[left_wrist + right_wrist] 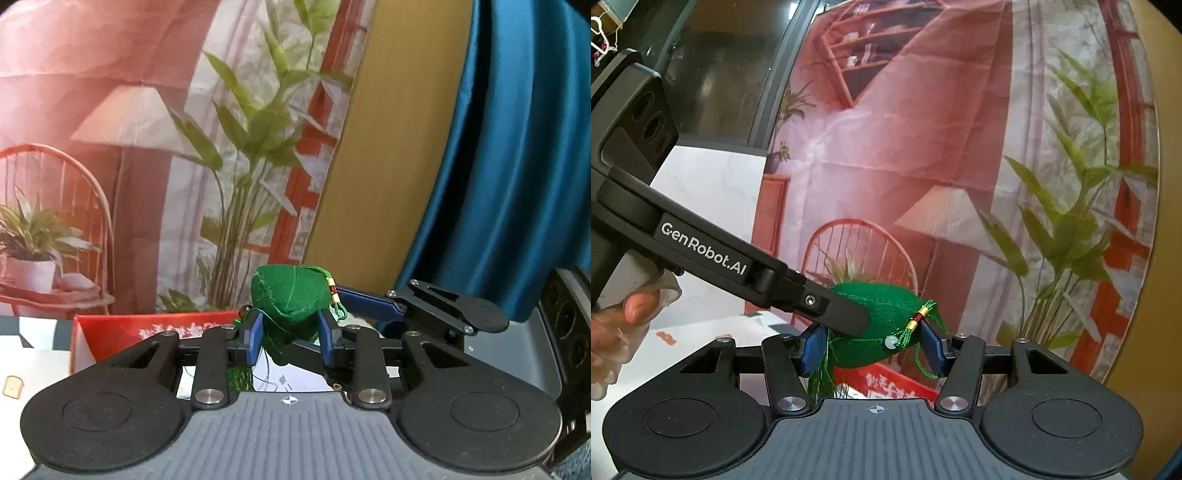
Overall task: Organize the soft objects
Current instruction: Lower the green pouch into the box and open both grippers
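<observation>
A green stuffed fabric pouch (290, 295) with a tassel, beads and a cord hangs in the air between both grippers. My left gripper (290, 338) is shut on its lower part with blue pads (256, 338) on each side. In the right wrist view the same pouch (882, 325) sits between the blue pads (932, 349) of my right gripper (873, 349), which is shut on it. The left gripper's black arm (713, 254) reaches across from the left and covers the pouch's left top. The right gripper's arm (424, 304) shows at right in the left wrist view.
A red box (147, 332) with a white floral pattern stands below the pouch, also showing in the right wrist view (897, 384). A white table (22, 365) lies beneath. A printed backdrop (147, 147) and a blue curtain (517, 166) stand behind.
</observation>
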